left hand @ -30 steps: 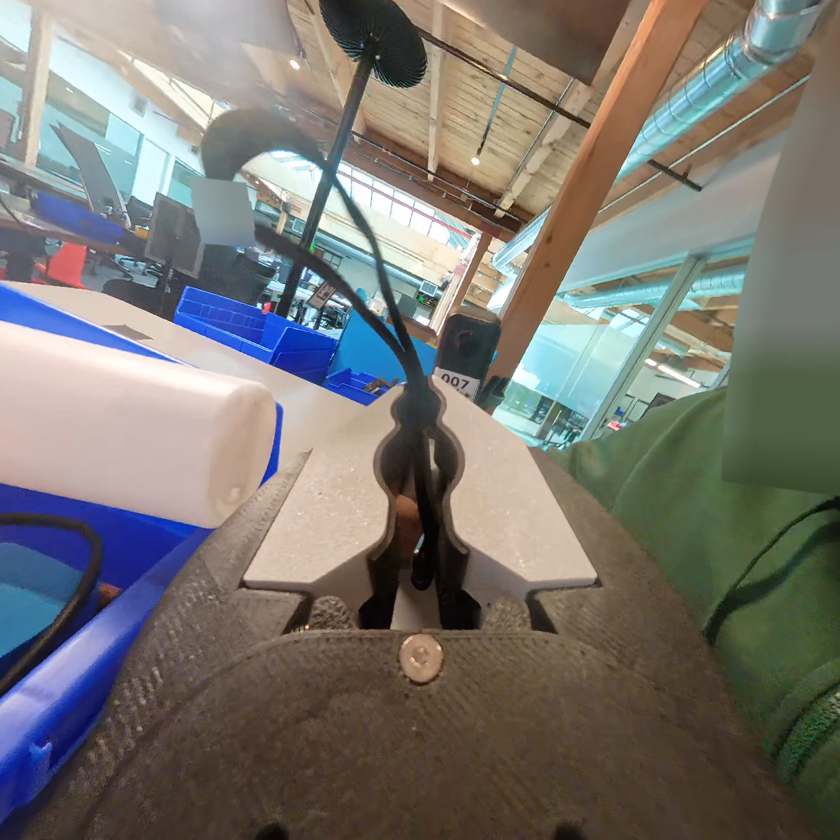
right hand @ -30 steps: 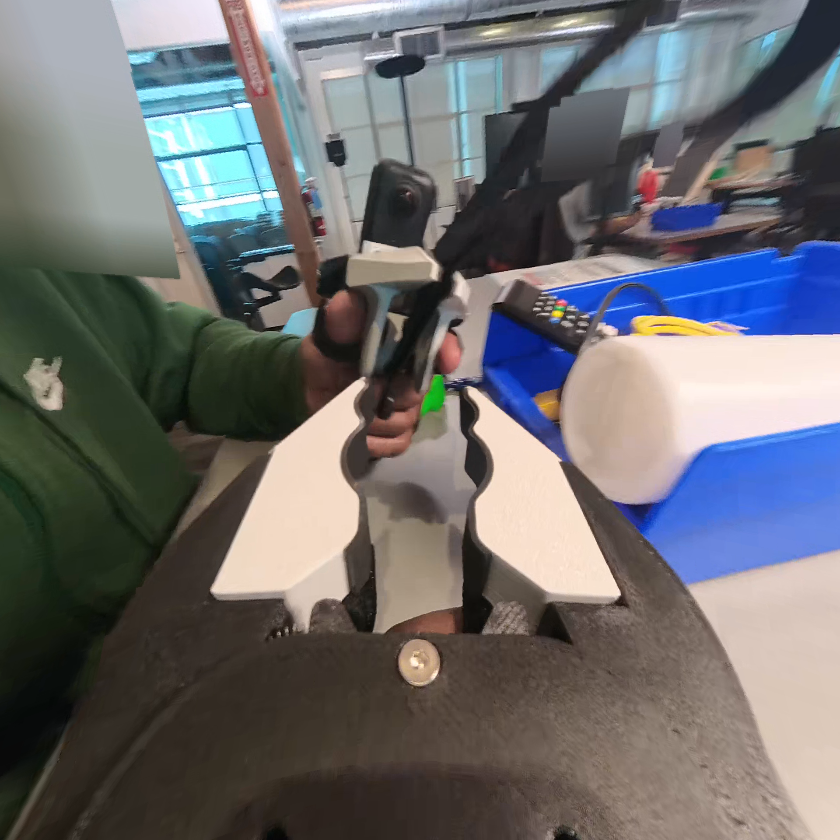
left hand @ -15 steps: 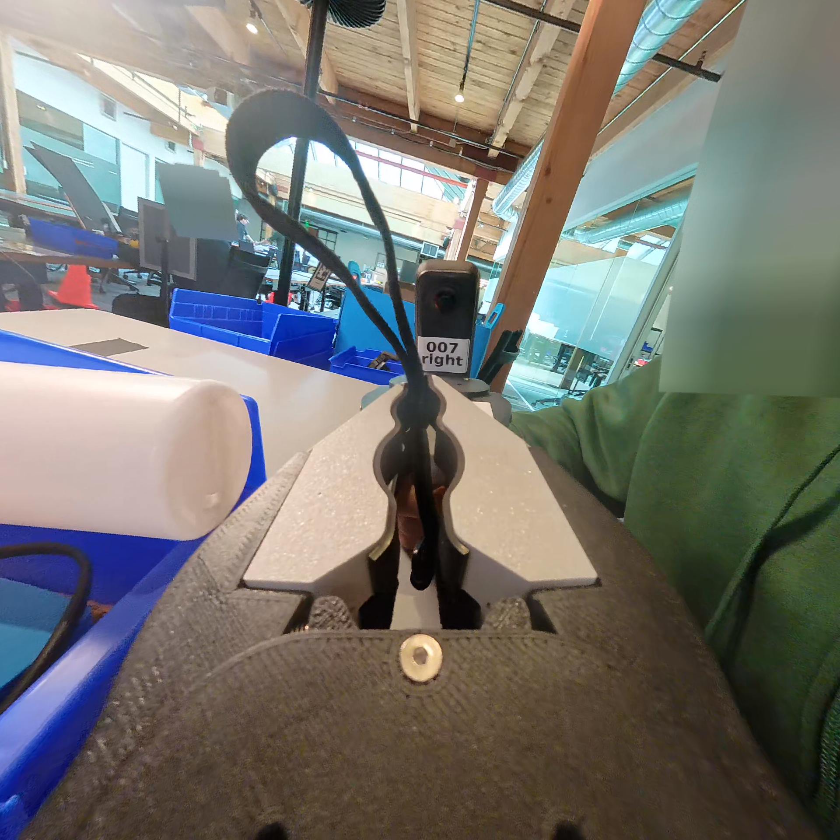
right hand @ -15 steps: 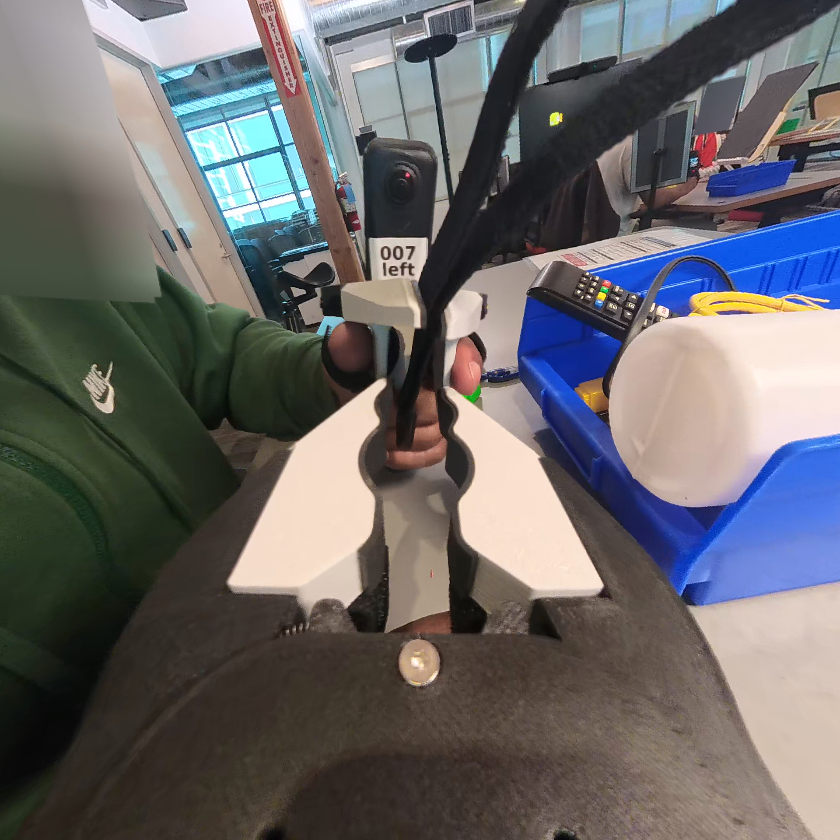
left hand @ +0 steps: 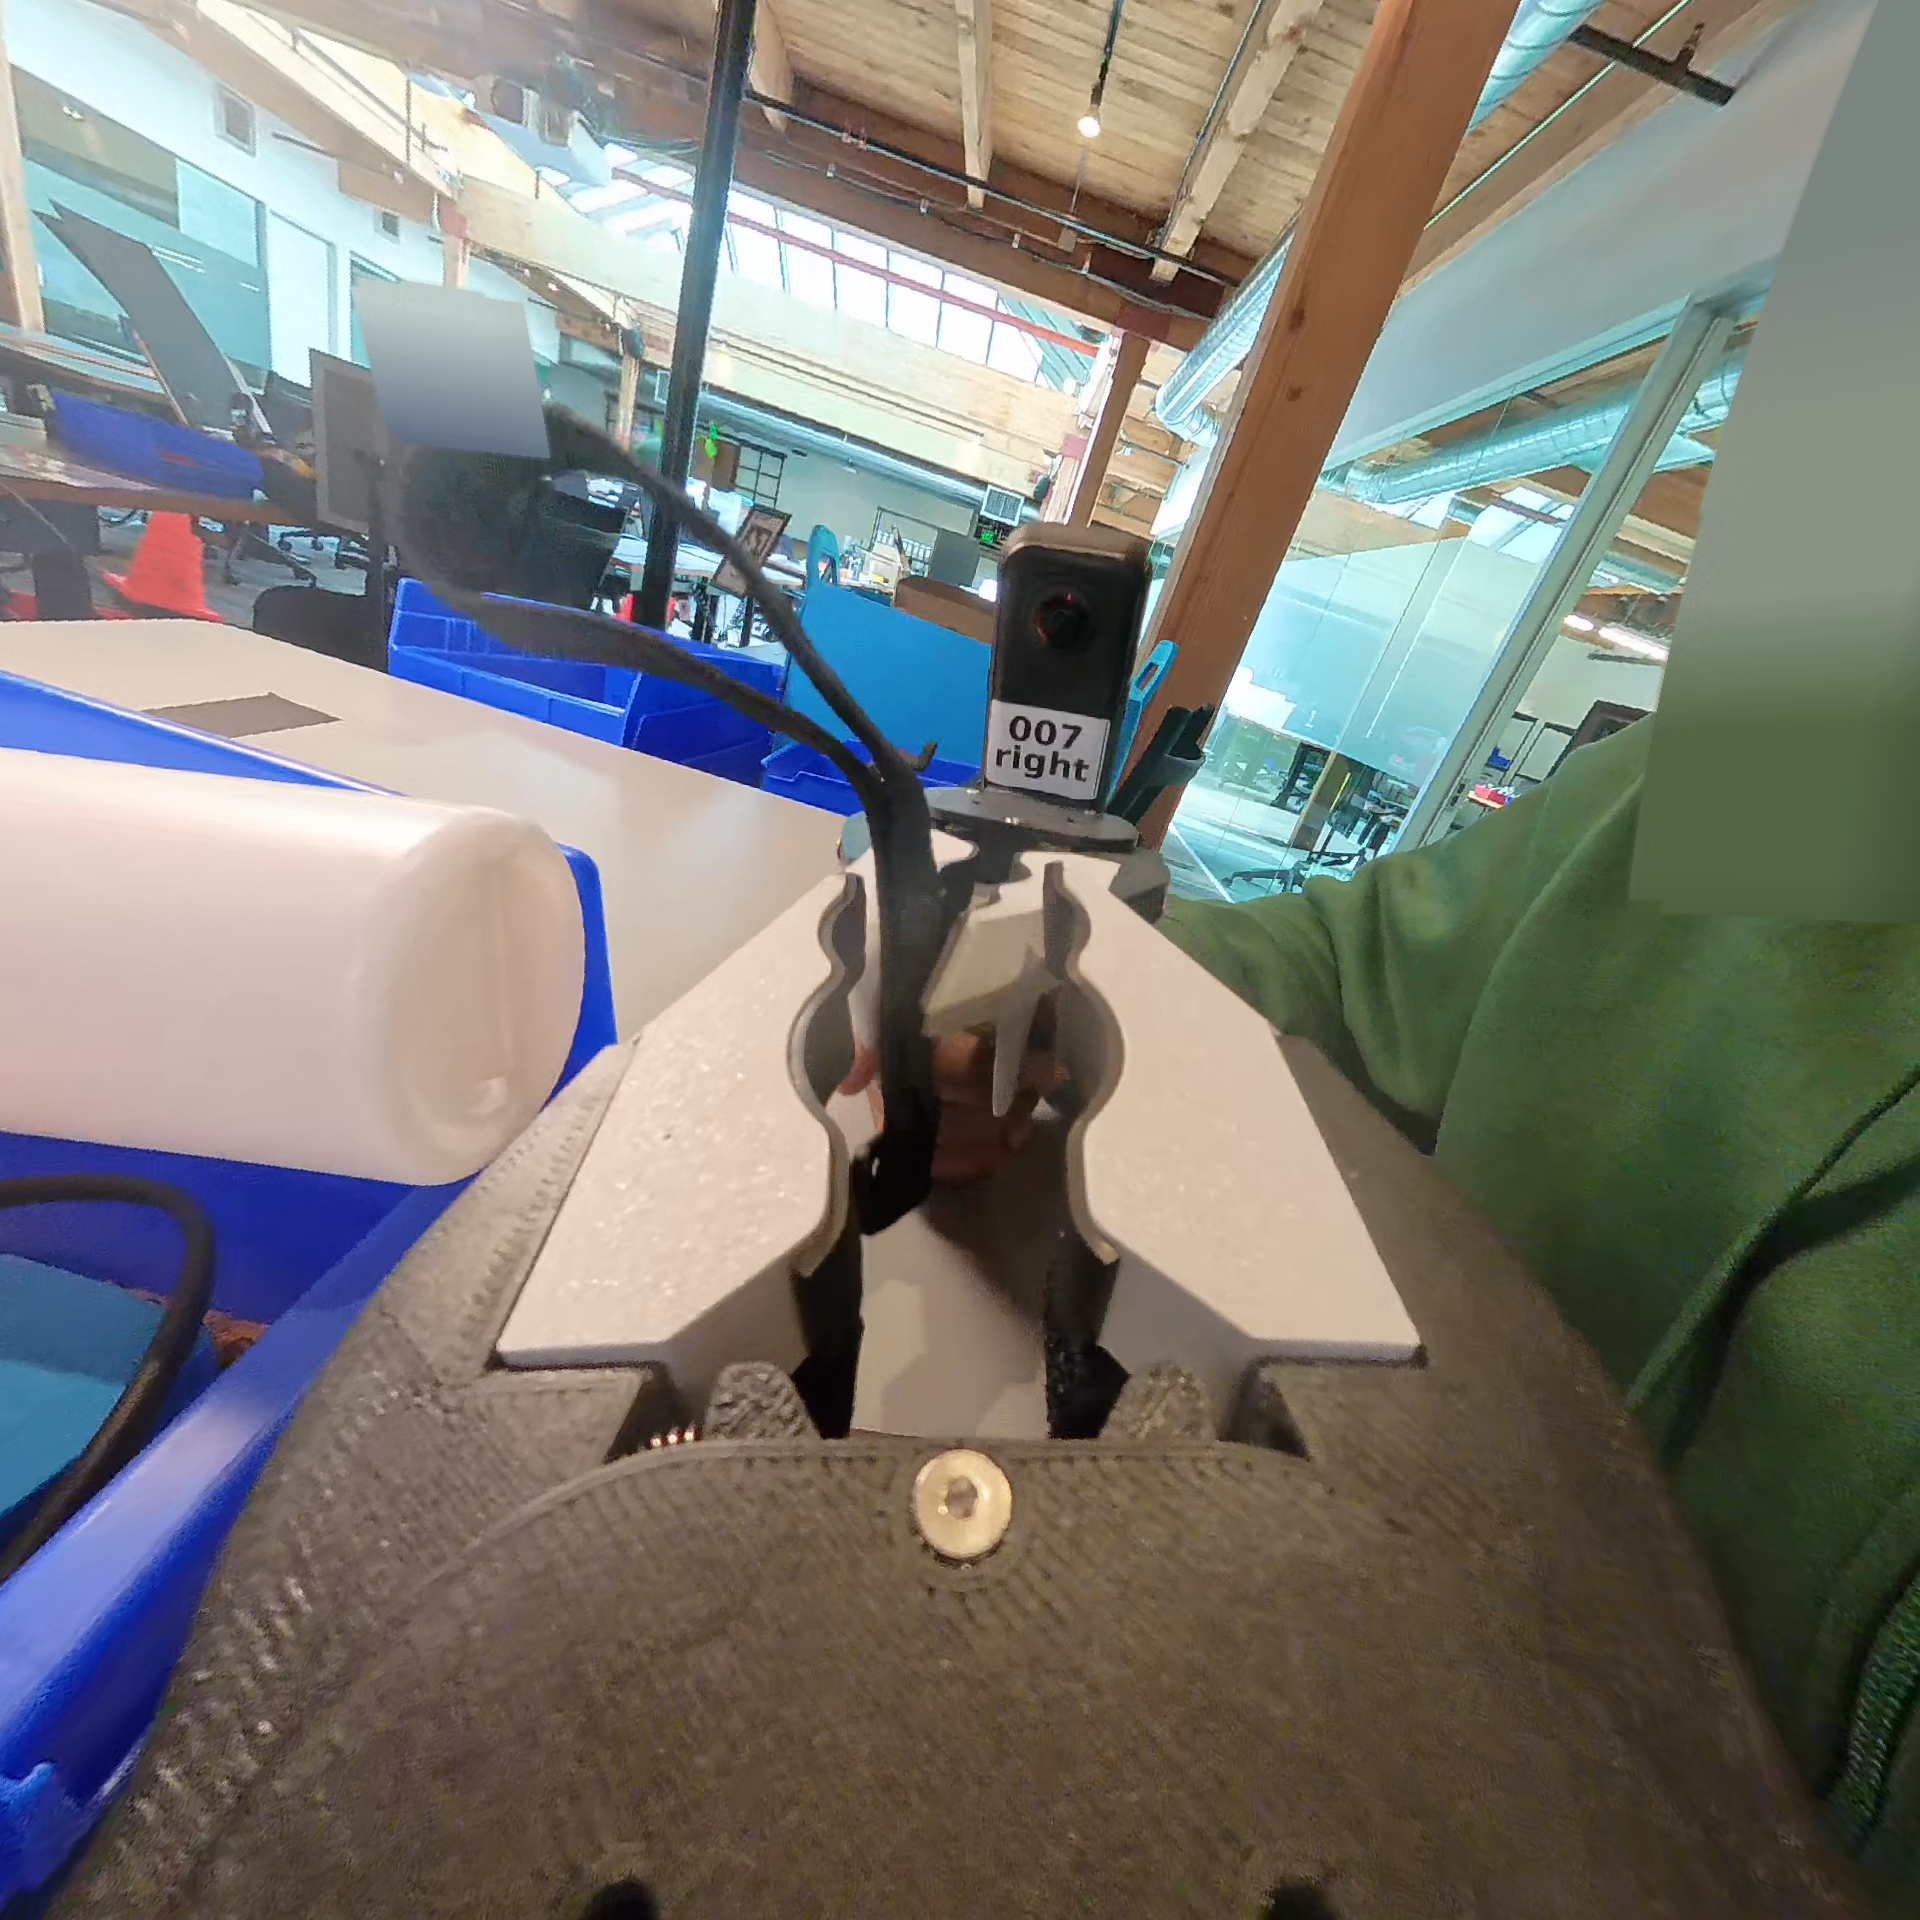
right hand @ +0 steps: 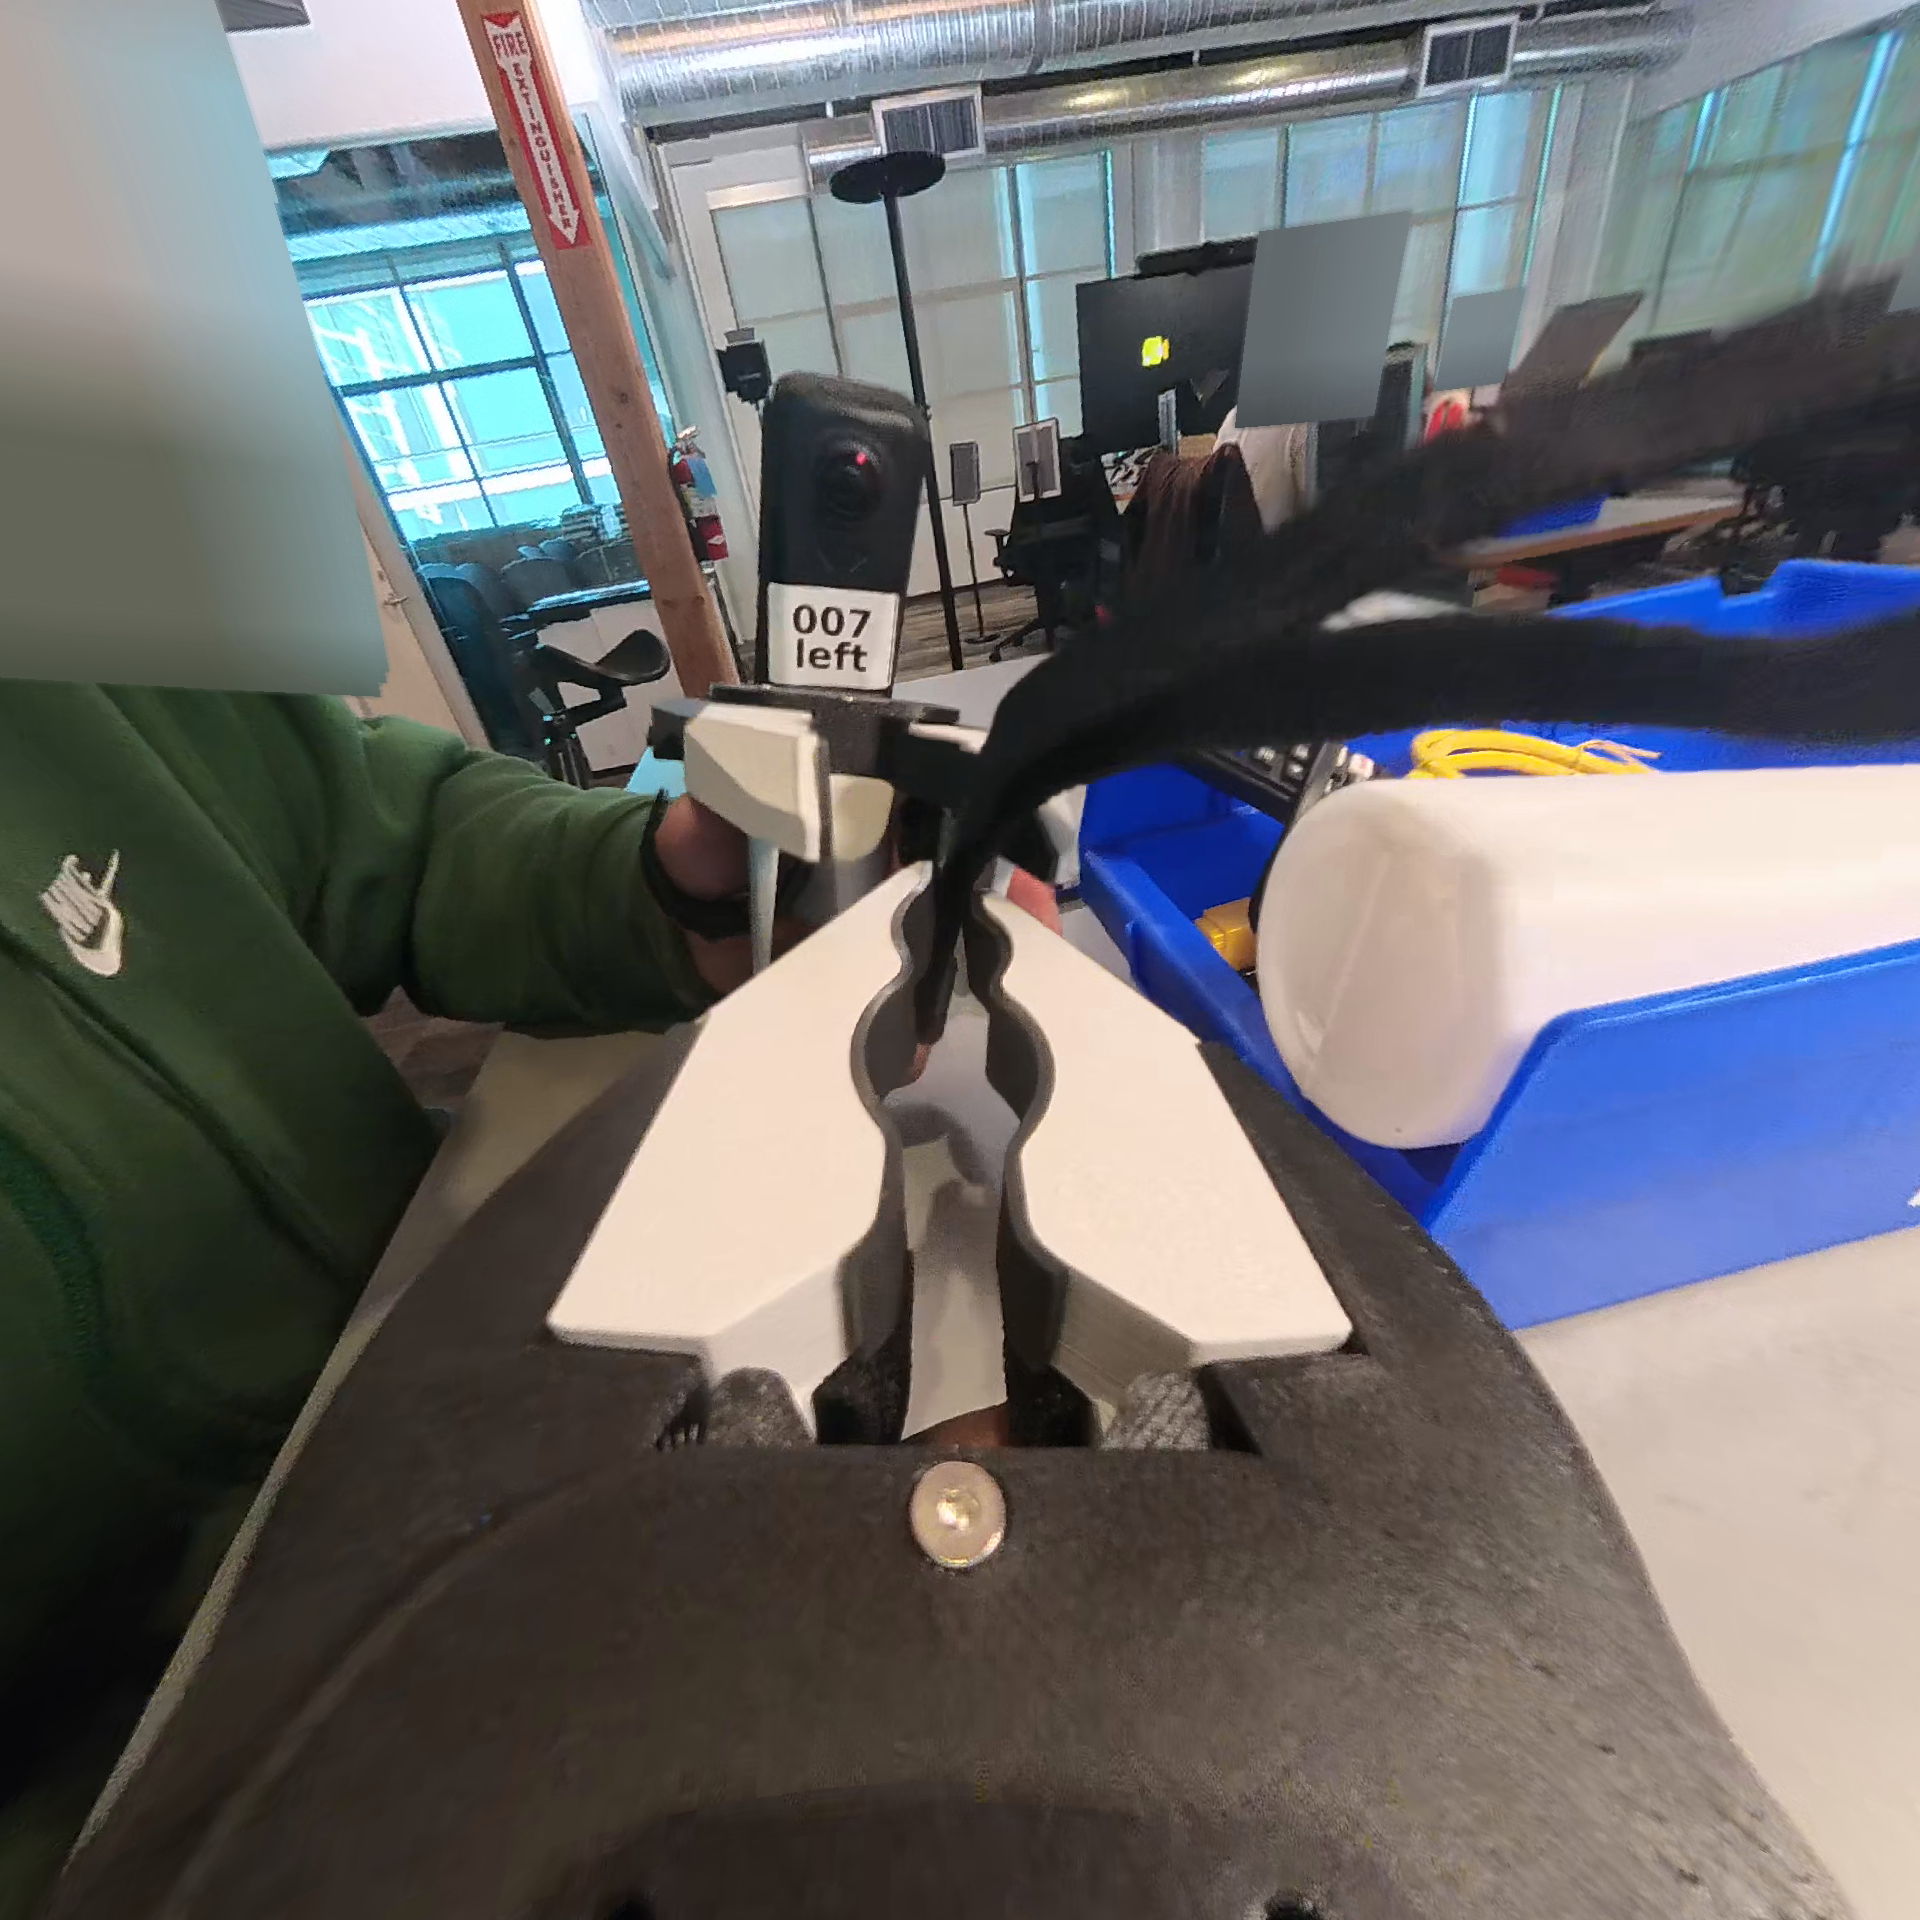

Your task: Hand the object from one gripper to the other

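A black fabric strap (right hand: 1351, 665) is pinched between the fingertips of my right gripper (right hand: 954, 904), which is shut on it; its loop swings out to the right, blurred. In the left wrist view the strap (left hand: 899, 935) hangs between the spread fingers of my left gripper (left hand: 948, 904), which is open and no longer clamps it. The right gripper (left hand: 966, 966) reaches nose to nose into that gap. From the right wrist view the left gripper (right hand: 904, 800) stands just beyond my tips, jaws apart.
A white plastic bottle (right hand: 1558, 935) lies across the rim of a blue bin (right hand: 1662, 1122) holding a remote (right hand: 1288, 769) and yellow cable (right hand: 1527, 753). The bottle (left hand: 260, 966) and bin (left hand: 156, 1507) also show on the left. The person's green sleeve (left hand: 1558, 1039) is close. Grey table (right hand: 1714, 1455). Less than 4 cm separates the two grippers' tips.
The left gripper has opened and released the strap. The right gripper has closed on it. The strap's loop has dropped from upright toward the bin side.
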Demonstrator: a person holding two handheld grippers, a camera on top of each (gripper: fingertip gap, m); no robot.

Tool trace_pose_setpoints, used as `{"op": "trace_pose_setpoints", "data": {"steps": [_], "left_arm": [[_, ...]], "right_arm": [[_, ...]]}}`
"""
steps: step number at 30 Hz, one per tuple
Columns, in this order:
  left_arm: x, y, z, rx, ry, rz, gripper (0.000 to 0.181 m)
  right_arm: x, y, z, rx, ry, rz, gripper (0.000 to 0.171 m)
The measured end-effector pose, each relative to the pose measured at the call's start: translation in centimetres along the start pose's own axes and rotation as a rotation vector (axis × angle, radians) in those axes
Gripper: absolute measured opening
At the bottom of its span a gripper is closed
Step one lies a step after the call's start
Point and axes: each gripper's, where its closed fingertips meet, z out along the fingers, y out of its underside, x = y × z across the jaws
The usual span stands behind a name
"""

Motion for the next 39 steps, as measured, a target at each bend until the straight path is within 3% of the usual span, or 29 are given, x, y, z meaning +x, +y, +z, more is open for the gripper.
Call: {"op": "trace_pose_setpoints", "data": {"steps": [22,31,39], "left_arm": [[-2.0,1.8,-0.2,-0.129,-0.100,-0.001,0.033],[-1.5,2.2,-0.2,-0.153,-0.073,0.016,0.010],[-1.2,2.2,-0.1,-0.145,-0.065,0.023,0.006]], "right_arm": [[1.1,-2.2,-1.2,0.091,0.032,-0.004,0.005],[1.2,-1.8,-1.0,0.072,0.036,-0.013,0.006],[1.5,-1.5,-0.9,0.067,0.055,-0.014,0.013]]}}
